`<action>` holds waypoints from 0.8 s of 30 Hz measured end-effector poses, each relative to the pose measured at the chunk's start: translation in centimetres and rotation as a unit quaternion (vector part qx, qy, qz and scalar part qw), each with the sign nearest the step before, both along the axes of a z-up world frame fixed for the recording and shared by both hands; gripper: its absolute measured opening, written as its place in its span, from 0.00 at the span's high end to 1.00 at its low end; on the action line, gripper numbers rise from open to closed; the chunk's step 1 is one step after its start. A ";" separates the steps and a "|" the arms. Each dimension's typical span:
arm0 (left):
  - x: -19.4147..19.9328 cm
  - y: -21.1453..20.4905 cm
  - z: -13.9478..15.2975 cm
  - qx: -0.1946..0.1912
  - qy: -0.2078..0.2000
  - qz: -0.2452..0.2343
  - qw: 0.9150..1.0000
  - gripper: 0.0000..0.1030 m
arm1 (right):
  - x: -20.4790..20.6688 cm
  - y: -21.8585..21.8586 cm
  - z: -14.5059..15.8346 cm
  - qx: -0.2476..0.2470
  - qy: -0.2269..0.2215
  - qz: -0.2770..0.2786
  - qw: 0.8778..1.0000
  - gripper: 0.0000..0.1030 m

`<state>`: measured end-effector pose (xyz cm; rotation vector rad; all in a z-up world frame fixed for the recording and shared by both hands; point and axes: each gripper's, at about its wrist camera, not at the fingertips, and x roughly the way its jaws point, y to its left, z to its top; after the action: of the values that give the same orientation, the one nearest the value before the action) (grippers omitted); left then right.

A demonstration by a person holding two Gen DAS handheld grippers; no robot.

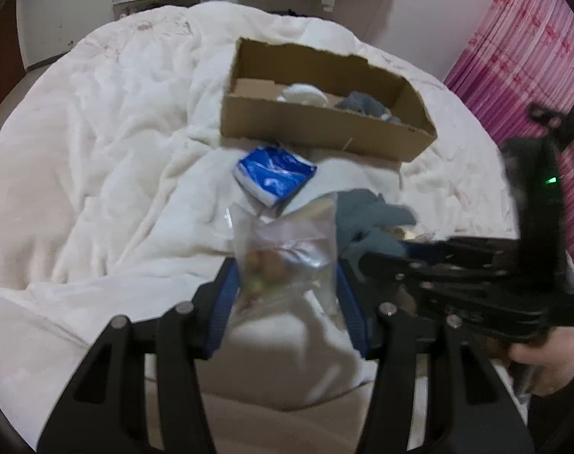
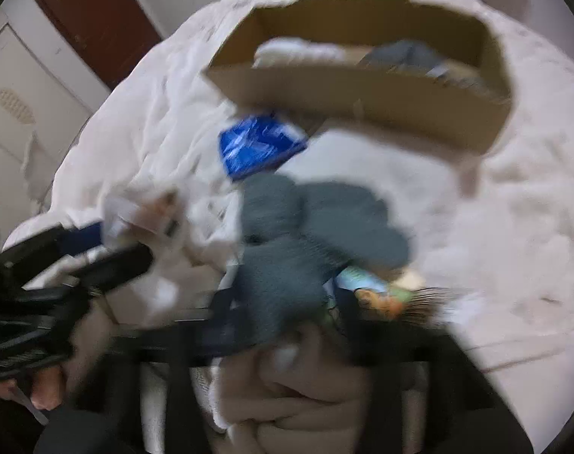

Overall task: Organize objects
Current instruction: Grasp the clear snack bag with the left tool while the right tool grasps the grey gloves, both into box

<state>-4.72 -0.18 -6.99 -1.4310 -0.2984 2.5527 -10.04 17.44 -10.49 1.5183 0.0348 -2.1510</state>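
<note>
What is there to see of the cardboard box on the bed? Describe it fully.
The cardboard box is a shallow, open-topped brown tray with a ragged, torn back edge. It sits on the rumpled white blanket, skewed, beyond the blue packet. Inside lie a white round item and a grey cloth. Neither gripper touches it.

One box [image 1: 324, 128], one blue packet [image 1: 273, 176], one bag [image 1: 287, 249].
</note>
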 end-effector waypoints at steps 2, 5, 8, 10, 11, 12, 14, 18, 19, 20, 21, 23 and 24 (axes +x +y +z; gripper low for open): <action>0.4 -0.3 0.7 -0.003 0.012 0.003 1.000 0.49 | 0.3 0.2 0.5 -0.002 0.019 -0.006 1.000 0.78; 1.0 -0.6 2.8 -0.002 0.038 0.005 0.999 0.49 | 1.5 1.4 3.6 -0.008 0.079 -0.029 0.996 0.79; 1.7 -0.8 5.6 -0.007 0.076 0.003 0.997 0.49 | 2.8 3.2 7.2 -0.040 0.114 -0.050 0.991 0.79; 1.9 -1.0 7.2 -0.006 0.093 0.002 0.996 0.49 | 3.9 4.7 9.3 -0.061 0.129 -0.064 0.988 0.79; 2.0 -1.1 7.9 -0.006 0.100 0.002 0.995 0.49 | 4.3 5.3 10.2 -0.066 0.137 -0.069 0.986 0.79; 2.1 -1.1 8.5 -0.005 0.106 0.001 0.994 0.49 | 4.8 5.9 11.3 -0.070 0.146 -0.074 0.984 0.79; 2.1 -1.2 9.9 -0.007 0.119 0.002 0.993 0.49 | 5.4 6.7 13.1 -0.077 0.161 -0.080 0.981 0.79; 2.2 -1.5 11.7 -0.009 0.130 0.010 0.991 0.49 | 6.6 7.8 16.4 -0.074 0.189 -0.088 0.975 0.79; 2.3 -1.6 12.1 -0.009 0.132 0.011 0.991 0.49 | 7.0 7.9 17.1 -0.074 0.195 -0.088 0.974 0.79; 2.3 -1.6 12.5 -0.009 0.132 0.010 0.991 0.49 | 7.3 7.9 17.7 -0.073 0.202 -0.086 0.973 0.79; 2.3 -1.6 12.8 -0.010 0.132 0.010 0.991 0.49 | 7.6 8.0 18.3 -0.073 0.208 -0.083 0.972 0.79; 2.3 -1.6 13.3 -0.010 0.139 0.011 0.990 0.49 | 7.7 8.1 19.1 -0.072 0.216 -0.080 0.970 0.79; 2.3 -1.7 13.4 -0.010 0.142 0.014 0.990 0.49 | 7.6 8.2 19.3 -0.071 0.220 -0.081 0.969 0.79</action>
<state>-2.47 -1.88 6.43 -1.0537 -0.2475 2.7432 -2.42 25.64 8.85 0.9693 -0.0925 -2.5225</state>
